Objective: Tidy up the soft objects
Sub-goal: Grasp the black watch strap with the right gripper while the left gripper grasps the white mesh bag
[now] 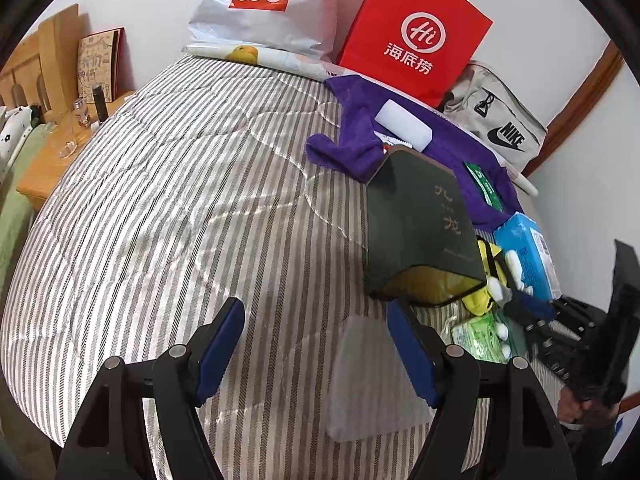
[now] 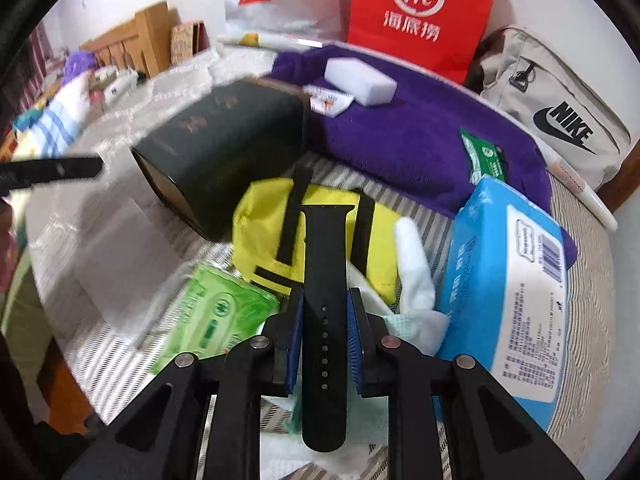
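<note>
The right gripper (image 2: 325, 322) is clamping a black watch strap (image 2: 324, 280) above the yellow pouch (image 2: 264, 224) (near the blue tissue pack (image 2: 500, 280)), while the left gripper (image 1: 316, 344) is hanging open over the striped quilt (image 1: 180, 200).

Bright even light, glare on striped quilt (image 1: 180, 208); right wrist view motion-blurred, fisheye edges warped.

1. "MINISO" stood in white on the orange panel of the grey plastic bag (image 1: 256, 12) at twelve o'clock.
2. "Hi" and "海底捞" marked the red paper bag (image 1: 416, 32) at one o'clock.
3. "NIKE" with its swoosh showed on the beige pouch (image 1: 500, 128) at two o'clock.
4. "九龙" ran down the dark green box (image 1: 420, 216).
</note>
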`<state>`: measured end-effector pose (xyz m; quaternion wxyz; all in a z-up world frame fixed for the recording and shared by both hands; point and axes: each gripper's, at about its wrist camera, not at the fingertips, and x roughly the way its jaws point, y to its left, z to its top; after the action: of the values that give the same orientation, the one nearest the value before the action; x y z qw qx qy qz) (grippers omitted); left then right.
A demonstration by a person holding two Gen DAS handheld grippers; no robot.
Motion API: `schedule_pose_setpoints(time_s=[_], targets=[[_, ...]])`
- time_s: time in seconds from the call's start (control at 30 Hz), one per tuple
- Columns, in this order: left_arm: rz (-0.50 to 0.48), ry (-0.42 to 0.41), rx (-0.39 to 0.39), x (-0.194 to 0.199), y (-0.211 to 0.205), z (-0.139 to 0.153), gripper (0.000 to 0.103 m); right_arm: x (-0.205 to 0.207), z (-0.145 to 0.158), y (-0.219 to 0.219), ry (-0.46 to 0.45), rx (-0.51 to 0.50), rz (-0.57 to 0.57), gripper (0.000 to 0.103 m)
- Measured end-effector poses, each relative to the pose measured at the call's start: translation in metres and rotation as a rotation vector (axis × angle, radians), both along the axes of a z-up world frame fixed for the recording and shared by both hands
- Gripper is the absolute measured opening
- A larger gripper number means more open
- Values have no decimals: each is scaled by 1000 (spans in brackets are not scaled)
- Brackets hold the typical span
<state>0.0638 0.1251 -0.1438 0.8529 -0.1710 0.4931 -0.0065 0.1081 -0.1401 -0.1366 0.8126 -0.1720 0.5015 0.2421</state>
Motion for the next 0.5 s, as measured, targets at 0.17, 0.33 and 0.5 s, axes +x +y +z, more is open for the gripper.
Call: schedule_pose_setpoints(time_s=[0.17, 0.33, 0.5], targets=[[-24, 14, 3, -9, -9, -6, 72, -6, 20, -10, 4, 109, -23, 20], [-51, 55, 0, -15, -22, -23, 72, -20, 32, -23, -13, 153, -36, 20], [-71, 40, 17, -20, -40, -28, 86, -42, 41, -43, -34, 178, -47, 20]])
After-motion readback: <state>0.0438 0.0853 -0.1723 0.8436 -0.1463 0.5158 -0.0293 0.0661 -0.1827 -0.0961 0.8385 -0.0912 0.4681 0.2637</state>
